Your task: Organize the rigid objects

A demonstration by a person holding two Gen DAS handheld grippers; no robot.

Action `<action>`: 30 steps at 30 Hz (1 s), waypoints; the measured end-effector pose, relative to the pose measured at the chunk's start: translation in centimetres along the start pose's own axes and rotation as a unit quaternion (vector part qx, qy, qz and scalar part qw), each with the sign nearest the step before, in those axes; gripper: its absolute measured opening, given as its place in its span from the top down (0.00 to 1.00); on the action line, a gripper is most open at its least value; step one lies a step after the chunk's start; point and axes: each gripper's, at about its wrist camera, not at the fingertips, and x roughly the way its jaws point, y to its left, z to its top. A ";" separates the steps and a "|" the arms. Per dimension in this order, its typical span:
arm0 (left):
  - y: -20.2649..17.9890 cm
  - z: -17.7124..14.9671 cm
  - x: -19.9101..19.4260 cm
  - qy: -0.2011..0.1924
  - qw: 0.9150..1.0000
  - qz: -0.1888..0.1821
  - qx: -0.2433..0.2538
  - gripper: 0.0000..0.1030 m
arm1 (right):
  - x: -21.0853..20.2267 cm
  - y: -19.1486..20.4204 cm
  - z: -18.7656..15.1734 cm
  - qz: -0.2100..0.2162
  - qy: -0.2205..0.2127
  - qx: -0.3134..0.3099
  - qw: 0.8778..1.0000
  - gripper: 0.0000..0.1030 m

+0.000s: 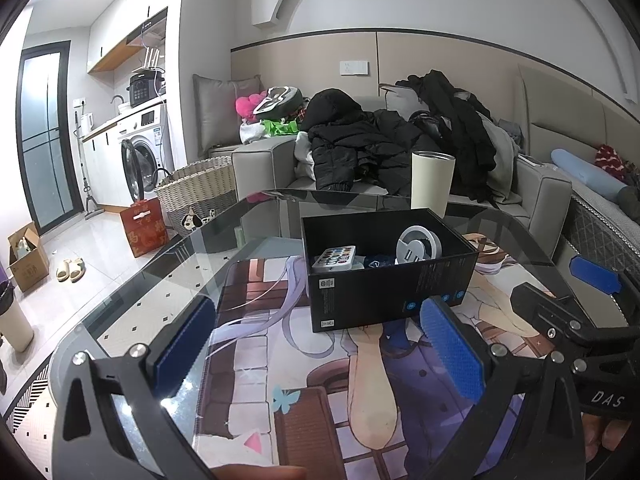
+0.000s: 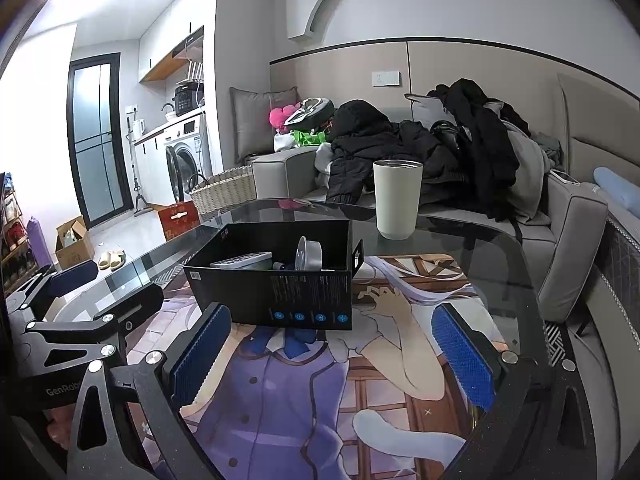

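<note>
An open black box (image 1: 384, 276) (image 2: 276, 280) stands on a printed mat (image 1: 304, 380) (image 2: 304, 392) on the glass table. Inside it lie a white remote with coloured buttons (image 1: 334, 258) (image 2: 242, 260), a round white hub with ports (image 1: 418, 248) (image 2: 308, 254) and something dark blue (image 1: 378, 262). My left gripper (image 1: 320, 344) is open, just short of the box, with nothing between its blue pads. My right gripper (image 2: 332, 352) is open too, close in front of the box. Each gripper shows at the edge of the other's view.
A cream tumbler (image 1: 432, 182) (image 2: 397, 199) stands on the glass behind the box. A grey sofa (image 2: 572, 220) heaped with dark coats lies beyond the table edge. A wicker basket (image 1: 196, 196), a red bag (image 1: 144, 226) and a washing machine (image 1: 144, 152) are at the left.
</note>
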 end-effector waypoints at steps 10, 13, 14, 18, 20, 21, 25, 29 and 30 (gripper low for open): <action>0.2 0.3 -0.4 -0.002 1.000 0.002 -0.004 0.00 | -0.1 0.1 0.1 -0.001 -0.002 0.002 1.000 0.01; 0.2 0.4 -0.3 0.000 1.000 0.004 -0.006 0.00 | -0.2 0.1 0.2 -0.002 -0.001 0.002 1.000 0.01; 0.3 0.5 -0.2 0.001 1.000 0.003 -0.007 0.00 | -0.2 0.1 0.3 -0.002 -0.001 0.002 1.000 0.01; 0.4 0.6 -0.3 0.000 1.000 0.002 -0.010 0.00 | -0.3 0.2 0.3 -0.002 -0.001 0.004 1.000 0.01; 0.4 0.7 -0.3 -0.002 1.000 0.005 -0.010 0.00 | -0.2 0.2 0.3 -0.002 -0.001 0.002 1.000 0.01; 0.3 0.7 -0.3 -0.003 1.000 0.005 -0.010 0.00 | -0.2 0.1 0.3 -0.002 -0.001 0.002 1.000 0.01; 0.3 0.8 -0.3 -0.002 1.000 0.005 -0.010 0.00 | -0.4 0.2 0.5 -0.002 0.002 0.006 1.000 0.01; 0.3 0.8 -0.4 -0.003 1.000 0.004 -0.010 0.00 | -0.3 0.1 0.5 -0.002 0.002 0.006 1.000 0.01; 0.3 0.8 -0.4 -0.003 1.000 0.005 -0.009 0.00 | -0.4 0.1 0.5 -0.002 0.003 0.005 1.000 0.01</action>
